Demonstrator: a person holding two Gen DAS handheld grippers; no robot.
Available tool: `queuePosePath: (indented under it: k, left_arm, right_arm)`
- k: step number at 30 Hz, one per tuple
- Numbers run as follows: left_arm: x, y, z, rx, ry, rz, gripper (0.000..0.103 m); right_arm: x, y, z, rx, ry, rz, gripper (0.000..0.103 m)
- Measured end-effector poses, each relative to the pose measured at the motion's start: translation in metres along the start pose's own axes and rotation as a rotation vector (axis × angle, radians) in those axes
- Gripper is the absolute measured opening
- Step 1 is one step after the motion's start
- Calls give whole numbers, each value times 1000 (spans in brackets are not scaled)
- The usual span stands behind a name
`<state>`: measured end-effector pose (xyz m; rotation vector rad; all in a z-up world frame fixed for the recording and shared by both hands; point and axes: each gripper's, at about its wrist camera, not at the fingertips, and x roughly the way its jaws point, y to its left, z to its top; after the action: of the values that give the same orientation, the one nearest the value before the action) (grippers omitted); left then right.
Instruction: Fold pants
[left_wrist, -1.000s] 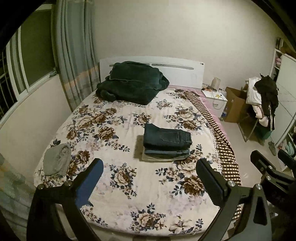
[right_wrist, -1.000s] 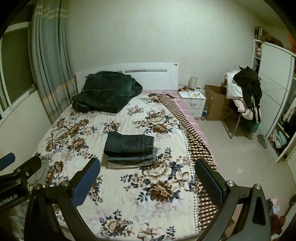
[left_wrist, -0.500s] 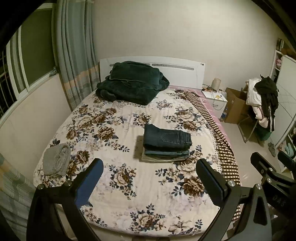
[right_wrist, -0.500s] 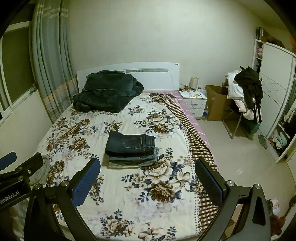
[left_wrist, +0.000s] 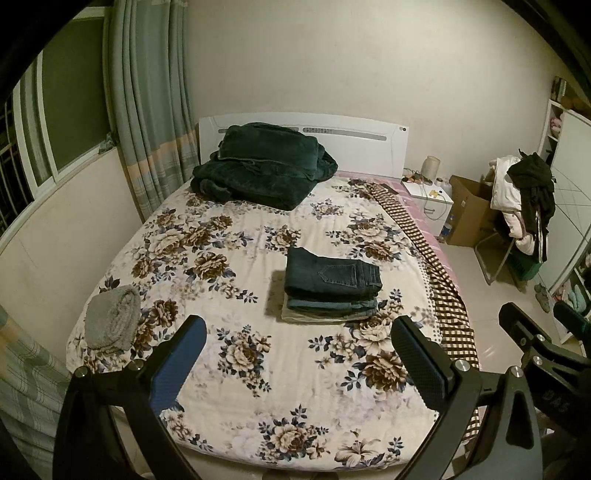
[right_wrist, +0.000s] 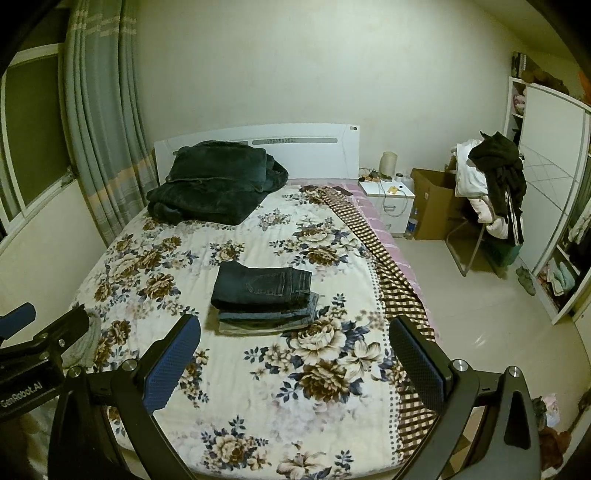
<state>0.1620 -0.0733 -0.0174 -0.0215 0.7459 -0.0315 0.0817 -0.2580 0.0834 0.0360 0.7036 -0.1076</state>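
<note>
With three folded pairs stacked on the floral-print quilted bedspread (left_wrist: 258, 369), the folding step appears to be complete or between items. The dark navy denim pants (left_wrist: 332, 275) lie on top, folded into a compact rectangle, over a lighter blue denim pair (left_wrist: 332, 304) and a pale beige pair (left_wrist: 321, 316) at the bottom. The stack rests near the middle of the bed, closer to the side edged by the brown-and-white checked cloth strip (left_wrist: 439, 273).

A rolled grey knit garment (left_wrist: 112, 317) sits at the near left corner of the bed, well apart from the stack. Whether it is another pair awaiting folding cannot be determined. If so, the next move calls for carrying it to open bedspread, spreading it flat, and gripping at waistband and hem.

Left gripper (left_wrist: 299, 363): fingers spread wide, nothing between the pads, contact with no object. It hangs above the foot of the bed.

Right gripper (right_wrist: 295, 365): fingers likewise spread wide, empty, clear of the bedspread, and just beside the left unit.

A dark green plush blanket (left_wrist: 264, 170) is heaped against the white headboard (left_wrist: 369, 147), away from the work area.
</note>
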Motion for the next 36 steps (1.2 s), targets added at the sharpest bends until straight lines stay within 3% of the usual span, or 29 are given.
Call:
queuePosePath:
  k: [36]
  left_arm:
    - [-5,2,11,-9,-23,27,102]
  right_arm:
    - [-3,0,-4,1,-16,6,103]
